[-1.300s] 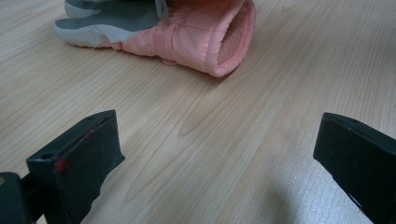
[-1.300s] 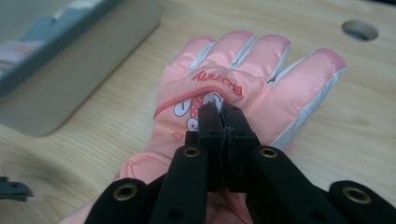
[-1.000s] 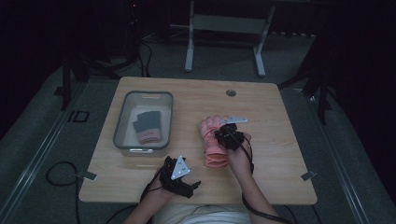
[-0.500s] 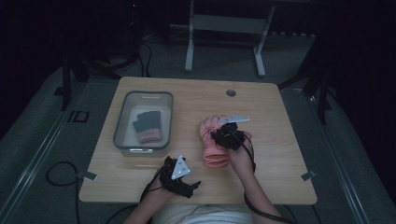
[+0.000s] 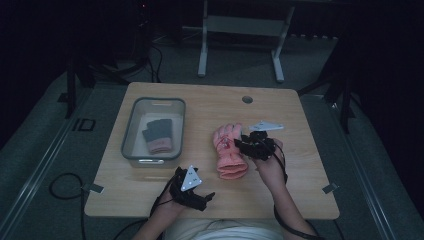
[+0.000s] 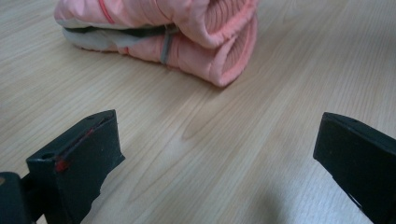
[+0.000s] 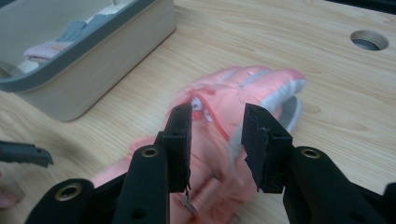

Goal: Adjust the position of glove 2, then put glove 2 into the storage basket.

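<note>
A pink padded glove pair (image 5: 230, 155) lies stacked in the middle of the wooden table (image 5: 300, 175); the cuff end (image 6: 224, 42) faces my left gripper, and the fingers (image 7: 261, 81) point toward the far edge. My right gripper (image 5: 239, 145) hovers just above the glove. Its jaws (image 7: 217, 116) have just been opening and stand apart with nothing pressed between them. Near the front edge my left gripper (image 5: 210, 196) rests low on the table, jaws (image 6: 217, 126) wide open and bare, a short way from the cuff.
A grey plastic bin (image 5: 131, 150) stands at the left of the table (image 7: 93, 60), with a folded grey and pink glove pair (image 5: 157, 135) inside. A round cable hole (image 5: 247, 99) sits near the far edge. Bare wood lies to the right of the glove.
The right gripper has lifted off the pink glove and shifted slightly right, its jaws parting and letting the glove go. The left gripper has kept still.
</note>
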Available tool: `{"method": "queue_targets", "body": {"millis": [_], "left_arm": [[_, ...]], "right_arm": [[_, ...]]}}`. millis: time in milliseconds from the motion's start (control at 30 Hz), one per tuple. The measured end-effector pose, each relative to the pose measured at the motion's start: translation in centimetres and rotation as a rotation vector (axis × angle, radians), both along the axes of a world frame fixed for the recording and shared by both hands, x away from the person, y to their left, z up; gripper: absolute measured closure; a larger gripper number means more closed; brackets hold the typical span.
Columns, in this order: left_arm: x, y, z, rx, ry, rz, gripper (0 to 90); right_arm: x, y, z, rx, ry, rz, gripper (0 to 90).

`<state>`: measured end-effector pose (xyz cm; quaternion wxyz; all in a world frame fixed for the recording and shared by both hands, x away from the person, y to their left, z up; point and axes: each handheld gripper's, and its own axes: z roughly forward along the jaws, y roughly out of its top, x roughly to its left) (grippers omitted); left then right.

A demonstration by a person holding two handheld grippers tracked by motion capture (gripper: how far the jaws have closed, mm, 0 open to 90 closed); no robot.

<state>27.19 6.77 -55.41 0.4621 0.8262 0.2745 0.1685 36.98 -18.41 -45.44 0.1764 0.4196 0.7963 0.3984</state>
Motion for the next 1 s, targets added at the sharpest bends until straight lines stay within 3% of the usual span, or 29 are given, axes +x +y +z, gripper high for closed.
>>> {"method": "queue_targets", "body": {"millis": [200,333,433,533,600,667,733,867,1000], "left_arm": [[0.5,-0.3,2.5,-0.038,-0.019,0.012,2.8],[1.3,-0.2,4.6,-0.139,0.026,0.024,3.1],[2.6,-0.6,6.2,-0.158,0.036,0.034,4.2],[4.2,-1.5,7.4,-0.135,0.034,0.050,6.4],[5.4,-2.2,8.1,-0.098,0.031,0.089,8.6],[6.8,-2.6,8.5,-0.084,0.042,0.113,14.5],[8.1,-2.8,8.7,-0.076,0.059,0.150,14.6],[10.1,-2.8,8.5,-0.107,0.110,0.197,16.1],[11.3,-3.0,7.2,-0.095,0.166,0.224,17.3]], "right_arm": [[0.4,-2.0,0.5,-0.042,-0.035,0.043,61.9],[0.8,-3.4,1.1,-0.042,-0.062,0.049,62.2],[1.2,-3.8,1.5,-0.033,-0.078,0.052,62.9],[1.7,-3.7,1.6,-0.032,-0.075,0.054,63.7],[2.1,-3.4,1.4,-0.033,-0.069,0.055,63.8],[2.5,-2.9,1.3,-0.035,-0.060,0.060,63.9],[2.7,-2.2,1.1,-0.033,-0.059,0.067,64.0],[3.3,-0.8,0.6,-0.029,-0.035,0.082,64.6],[3.6,0.3,-0.3,-0.047,-0.007,0.101,63.5]]}}
